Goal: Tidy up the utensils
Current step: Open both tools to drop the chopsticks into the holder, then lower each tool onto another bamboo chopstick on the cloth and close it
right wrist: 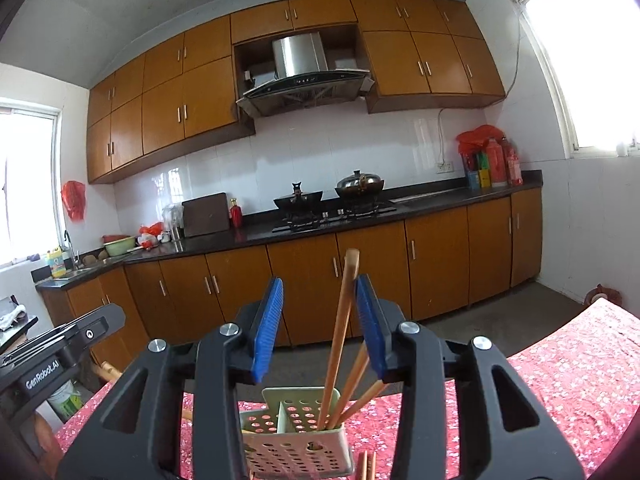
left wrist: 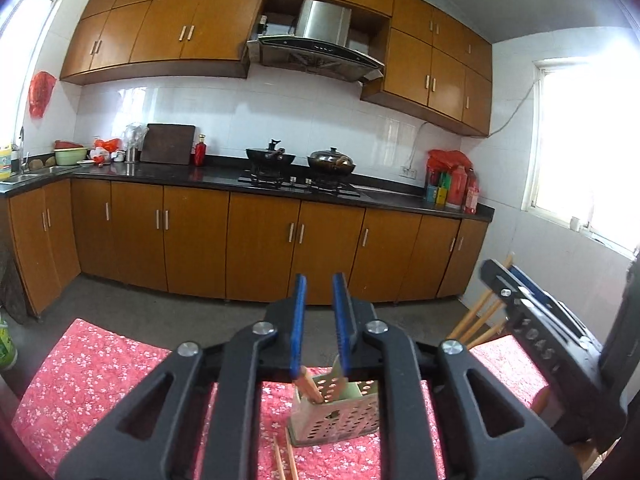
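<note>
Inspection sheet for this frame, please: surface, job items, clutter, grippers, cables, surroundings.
Surface: red floral tablecloth covers the table.
Job's things: perforated utensil holder upright, two compartments; chopsticks stand in its right one; a knife sits in the holder in the left wrist view; loose chopsticks lie on the cloth in front.
Clutter: nothing seen.
Grippers: left gripper open, empty, above the holder; right gripper open, the tallest chopstick against its right finger.
Cables: white wall cable to a socket.
Surroundings: kitchen counter, two woks, range hood, wooden cabinets, windows.
</note>
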{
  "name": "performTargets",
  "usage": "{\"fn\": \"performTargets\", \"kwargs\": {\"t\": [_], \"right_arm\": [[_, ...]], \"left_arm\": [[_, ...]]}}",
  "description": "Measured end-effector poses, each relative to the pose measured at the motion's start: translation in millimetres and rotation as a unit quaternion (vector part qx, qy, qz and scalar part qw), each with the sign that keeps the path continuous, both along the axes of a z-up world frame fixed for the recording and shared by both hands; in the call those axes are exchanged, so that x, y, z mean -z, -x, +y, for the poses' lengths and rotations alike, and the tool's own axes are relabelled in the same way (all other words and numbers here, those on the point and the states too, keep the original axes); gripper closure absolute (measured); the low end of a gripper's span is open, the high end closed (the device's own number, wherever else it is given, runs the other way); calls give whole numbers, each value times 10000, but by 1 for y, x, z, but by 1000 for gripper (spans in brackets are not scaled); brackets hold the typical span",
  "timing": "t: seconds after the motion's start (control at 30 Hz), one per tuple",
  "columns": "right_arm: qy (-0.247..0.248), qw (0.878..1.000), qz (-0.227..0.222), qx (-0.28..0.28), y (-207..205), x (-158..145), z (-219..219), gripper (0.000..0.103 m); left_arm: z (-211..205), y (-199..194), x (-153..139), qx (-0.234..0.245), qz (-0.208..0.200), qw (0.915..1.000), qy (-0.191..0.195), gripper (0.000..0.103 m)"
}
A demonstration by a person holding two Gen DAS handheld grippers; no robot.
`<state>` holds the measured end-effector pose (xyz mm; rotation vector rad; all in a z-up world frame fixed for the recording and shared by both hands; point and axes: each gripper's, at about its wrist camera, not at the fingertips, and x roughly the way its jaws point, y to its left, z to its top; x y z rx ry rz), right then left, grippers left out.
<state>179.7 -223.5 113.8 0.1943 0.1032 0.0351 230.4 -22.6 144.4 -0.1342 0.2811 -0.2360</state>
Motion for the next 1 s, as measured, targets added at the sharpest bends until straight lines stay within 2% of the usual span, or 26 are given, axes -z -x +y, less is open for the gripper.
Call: {"fn": "performTargets", "kwargs": {"t": [0.13,0.27,0.33,0.43,0.5,0.57,0.63,0.7,0.8,1.0], "right_arm": [[-41,10000,-48,68,20,-11,-12,64],[-67,9998,27,203,41,-11,-28,62],[-77,9994,207,282,48,-3,-36,62],[-2,9956,895,294,51,31,-44,62],[82,9887,1490,133,45,60,-43,62],[157,9739,2250,-250,37,98,-36,64],[234,9595,2767,-473,32,128,-26,73],[225,9426,3257,-701,30,160,-16,76],[184,9297,3595,-777,26,184,-7,76],[277,9204,3833,-720,17,202,-2,77]], "left_arm": [[17,15,-8,-158,17,9998,141,79],[37,34,-6,-337,102,9993,109,74],[49,45,5,-422,229,9988,65,74],[63,55,28,-556,484,9973,-23,74],[70,58,55,-597,791,9950,-148,74],[73,57,79,-555,1142,9917,-209,74],[72,55,108,-468,1580,9860,-245,74],[67,57,130,-381,1852,9816,-258,74],[59,60,153,-200,2164,9757,-279,74],[47,63,177,75,2508,9675,-296,74]]}}
